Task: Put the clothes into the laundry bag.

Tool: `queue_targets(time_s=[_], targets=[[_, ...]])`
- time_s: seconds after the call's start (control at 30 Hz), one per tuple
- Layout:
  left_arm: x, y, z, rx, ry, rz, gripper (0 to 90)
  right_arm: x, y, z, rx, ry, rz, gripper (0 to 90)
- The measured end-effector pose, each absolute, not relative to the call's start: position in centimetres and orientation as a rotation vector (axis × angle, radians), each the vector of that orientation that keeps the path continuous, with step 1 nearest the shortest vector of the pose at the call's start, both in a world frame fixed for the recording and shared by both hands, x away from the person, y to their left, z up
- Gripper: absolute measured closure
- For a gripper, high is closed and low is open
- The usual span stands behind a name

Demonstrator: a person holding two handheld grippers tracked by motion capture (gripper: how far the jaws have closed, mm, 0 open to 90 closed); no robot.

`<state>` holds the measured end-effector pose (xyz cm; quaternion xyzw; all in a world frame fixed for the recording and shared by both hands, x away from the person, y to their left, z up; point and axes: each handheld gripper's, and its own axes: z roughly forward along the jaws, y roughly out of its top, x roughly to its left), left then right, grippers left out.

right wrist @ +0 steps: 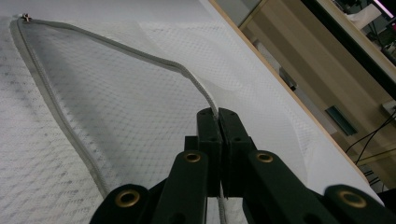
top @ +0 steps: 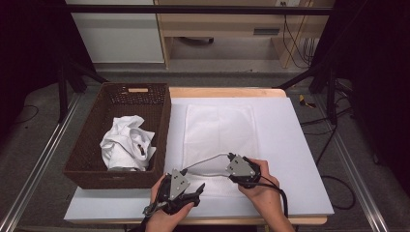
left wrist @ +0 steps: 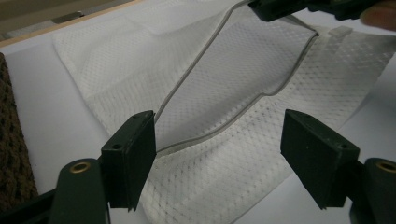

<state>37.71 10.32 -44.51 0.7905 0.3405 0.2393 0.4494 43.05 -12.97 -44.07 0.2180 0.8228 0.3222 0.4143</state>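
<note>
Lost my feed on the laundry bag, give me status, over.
Right hand-held gripper shut on mesh laundry bag's zipper edge, lifting the mouth open. Left hand-held gripper open, at the opening. Wicker basket with white garment alongside, nothing blocking.

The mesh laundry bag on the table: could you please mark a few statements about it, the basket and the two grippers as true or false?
1. The right gripper is shut on the grey zipper edge of the mesh laundry bag. True.
2. The left gripper is also clamped on the bag. False: its jaws stand open, with the mesh between them untouched.
3. The brown wicker basket holds a crumpled white garment. True.
4. The basket stands to the right of the bag in the high view. False: it stands to the left.
5. The bag's opening is lifted clear of the lower layer. True.
</note>
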Motion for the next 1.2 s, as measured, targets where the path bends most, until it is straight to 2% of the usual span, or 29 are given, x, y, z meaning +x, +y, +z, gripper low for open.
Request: queue_targets(time_s=[0.17,0.3,0.37,0.43,0.53,0.57,0.7,0.73,0.77,0.8,0.87,1.07,1.2], targets=[[37.5,11.0,-41.0,1.932,0.835,0.559,24.1,43.2,-13.1,-44.4,0.554,2.092,0.796,88.8],[38.2,12.5,-36.2,1.946,0.847,0.654,19.3,43.4,-13.6,-44.6,0.574,2.099,0.798,88.7],[38.5,12.9,-35.3,1.955,0.851,0.670,16.9,43.4,-13.7,-44.7,0.582,2.102,0.800,88.7],[40.5,15.2,-31.9,1.972,0.927,0.697,14.9,43.3,-13.9,-44.7,0.587,2.107,0.804,88.6],[41.8,16.5,-30.5,1.994,0.976,0.745,13.9,43.2,-14.0,-44.6,0.586,2.108,0.813,88.4],[43.6,18.1,-29.7,2.042,1.044,0.772,11.4,43.2,-14.2,-44.6,0.577,2.112,0.814,88.2],[46.4,20.6,-30.0,2.109,1.179,0.742,8.9,43.3,-14.3,-44.7,0.579,2.117,0.819,88.1],[48.1,22.1,-31.1,2.159,1.264,0.711,8.5,43.4,-14.4,-44.7,0.579,2.119,0.825,88.0],[48.1,22.1,-31.1,2.159,1.264,0.711,8.0,43.4,-14.4,-44.7,0.579,2.119,0.825,88.0],[49.6,23.4,-32.5,2.176,1.356,0.653,7.6,43.3,-14.4,-44.7,0.579,2.123,0.828,87.9],[50.7,24.4,-34.0,2.194,1.433,0.601,7.0,43.3,-14.5,-44.7,0.568,2.127,0.831,87.6],[52.6,26.4,-37.4,2.252,1.571,0.568,6.8,43.2,-14.6,-44.7,0.563,2.135,0.832,86.8],[53.2,26.9,-38.1,2.266,1.620,0.548,6.7,43.2,-14.8,-44.7,0.568,2.135,0.838,86.6]])
